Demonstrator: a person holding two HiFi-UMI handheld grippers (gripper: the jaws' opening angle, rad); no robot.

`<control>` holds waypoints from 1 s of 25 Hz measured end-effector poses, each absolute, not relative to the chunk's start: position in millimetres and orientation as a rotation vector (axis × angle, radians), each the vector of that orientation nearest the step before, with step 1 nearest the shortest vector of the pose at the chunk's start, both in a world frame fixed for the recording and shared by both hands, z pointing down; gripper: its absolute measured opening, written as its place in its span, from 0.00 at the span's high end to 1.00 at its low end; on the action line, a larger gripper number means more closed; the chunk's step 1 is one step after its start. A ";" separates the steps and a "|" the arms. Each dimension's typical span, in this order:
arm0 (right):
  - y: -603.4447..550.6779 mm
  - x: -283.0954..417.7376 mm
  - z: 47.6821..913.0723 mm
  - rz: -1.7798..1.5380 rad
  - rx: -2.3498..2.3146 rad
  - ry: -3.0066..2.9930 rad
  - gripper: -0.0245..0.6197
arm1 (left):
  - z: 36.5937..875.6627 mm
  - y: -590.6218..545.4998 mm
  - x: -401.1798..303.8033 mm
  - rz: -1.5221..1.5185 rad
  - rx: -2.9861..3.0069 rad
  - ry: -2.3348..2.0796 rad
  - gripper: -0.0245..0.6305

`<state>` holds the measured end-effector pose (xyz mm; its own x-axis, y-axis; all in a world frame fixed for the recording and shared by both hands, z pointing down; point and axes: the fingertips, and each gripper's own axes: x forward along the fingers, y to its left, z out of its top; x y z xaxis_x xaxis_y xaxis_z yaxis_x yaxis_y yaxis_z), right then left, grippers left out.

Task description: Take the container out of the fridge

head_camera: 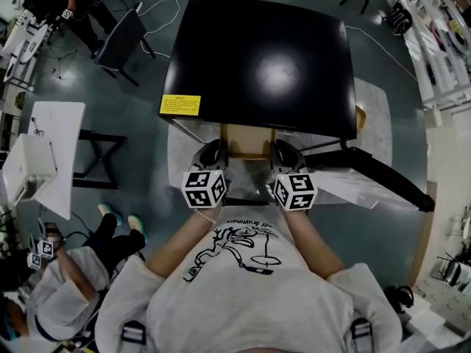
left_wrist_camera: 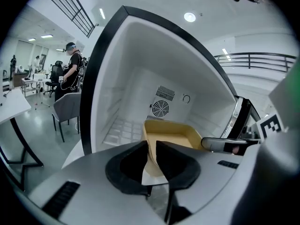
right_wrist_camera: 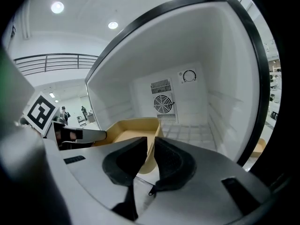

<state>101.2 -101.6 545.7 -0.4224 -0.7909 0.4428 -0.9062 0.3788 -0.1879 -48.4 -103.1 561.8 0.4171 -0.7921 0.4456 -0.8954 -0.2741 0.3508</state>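
Note:
A shallow tan container (head_camera: 248,143) sits at the mouth of the black mini fridge (head_camera: 257,57), partly under its top edge. My left gripper (head_camera: 212,154) is shut on the container's left wall and my right gripper (head_camera: 285,155) on its right wall. In the left gripper view the jaws (left_wrist_camera: 151,146) pinch the thin tan wall, with the container (left_wrist_camera: 173,134) stretching back into the white fridge interior (left_wrist_camera: 136,83). The right gripper view shows its jaws (right_wrist_camera: 150,144) clamped on the opposite wall of the container (right_wrist_camera: 129,127).
The fridge door (head_camera: 383,176) stands open to the right. The fridge rests on a pale table (head_camera: 372,116). A grey chair (head_camera: 121,39) and a white desk (head_camera: 55,145) stand to the left. A person (head_camera: 59,285) sits at lower left.

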 end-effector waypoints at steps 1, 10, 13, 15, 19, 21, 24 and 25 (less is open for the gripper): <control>-100.7 99.9 545.7 0.588 1.493 -2.364 0.86 | 562.1 -101.3 -50.1 0.245 2.120 -1.429 0.86; -92.9 90.7 548.3 0.590 1.455 -2.378 0.88 | 565.7 -87.1 -61.3 0.254 2.095 -1.453 0.89; -89.9 88.8 551.2 0.593 1.439 -2.379 0.88 | 569.3 -82.1 -63.3 0.260 2.086 -1.456 0.89; -87.8 86.9 553.9 0.596 1.425 -2.379 0.88 | 572.0 -79.0 -65.4 0.265 2.079 -1.461 0.89; -83.5 82.8 560.1 0.609 1.395 -2.381 0.89 | 577.1 -73.4 -70.0 0.274 2.063 -1.471 0.90; -81.8 81.0 562.9 0.617 1.380 -2.382 0.89 | 578.7 -71.4 -72.0 0.278 2.054 -1.477 0.90; -80.4 77.4 566.9 0.628 1.358 -2.383 0.89 | 580.5 -69.9 -76.4 0.280 2.041 -1.488 0.91; -79.9 76.1 568.3 0.631 1.350 -2.383 0.89 | 581.4 -69.2 -78.3 0.281 2.037 -1.491 0.91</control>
<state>76.1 -79.9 568.3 -0.4967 -0.7196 0.4852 -0.8655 0.4528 -0.2144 -78.3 -69.2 581.4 0.3487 -0.7964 0.4942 -0.9216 -0.1953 0.3355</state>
